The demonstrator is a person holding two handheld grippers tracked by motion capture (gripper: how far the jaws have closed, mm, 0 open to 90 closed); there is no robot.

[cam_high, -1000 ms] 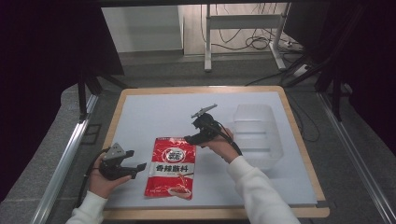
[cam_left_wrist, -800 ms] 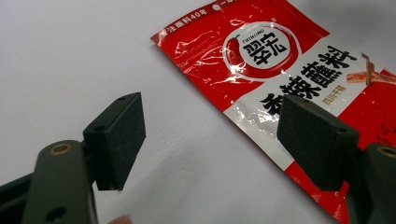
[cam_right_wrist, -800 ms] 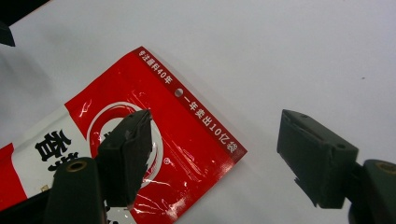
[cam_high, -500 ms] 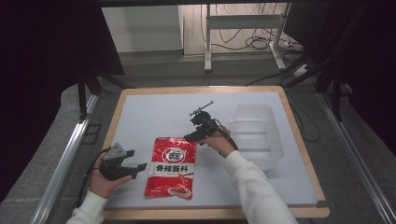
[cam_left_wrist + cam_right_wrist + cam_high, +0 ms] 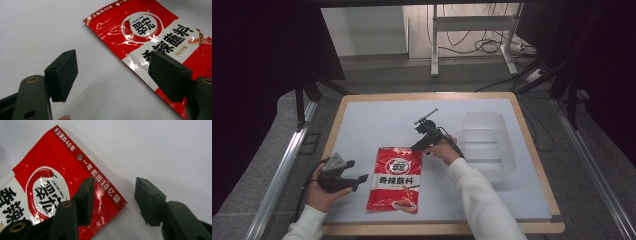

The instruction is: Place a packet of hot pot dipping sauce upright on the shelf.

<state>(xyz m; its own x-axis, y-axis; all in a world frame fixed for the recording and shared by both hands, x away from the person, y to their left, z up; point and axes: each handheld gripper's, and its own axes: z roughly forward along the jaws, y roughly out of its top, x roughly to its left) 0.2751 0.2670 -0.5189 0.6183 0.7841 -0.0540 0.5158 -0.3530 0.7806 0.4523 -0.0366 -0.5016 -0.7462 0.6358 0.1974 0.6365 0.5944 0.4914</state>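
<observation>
White-topped desk [image 5: 377, 120] with wood edging, dark surroundings. Red seasoning packet [image 5: 396, 177] lies flat near the front centre; clear plastic bin [image 5: 487, 142] stands well apart on the right. Left gripper [image 5: 357, 178] sits just beside the packet's left edge, jaws wide, nothing held. Right gripper [image 5: 113, 200] hovers over the packet's top corner, jaws wide, straddling the sealed edge. Packet looks light, thin, glossy, likely slippery and floppy; the flat top seal [image 5: 100, 178] seems the best hold.
</observation>
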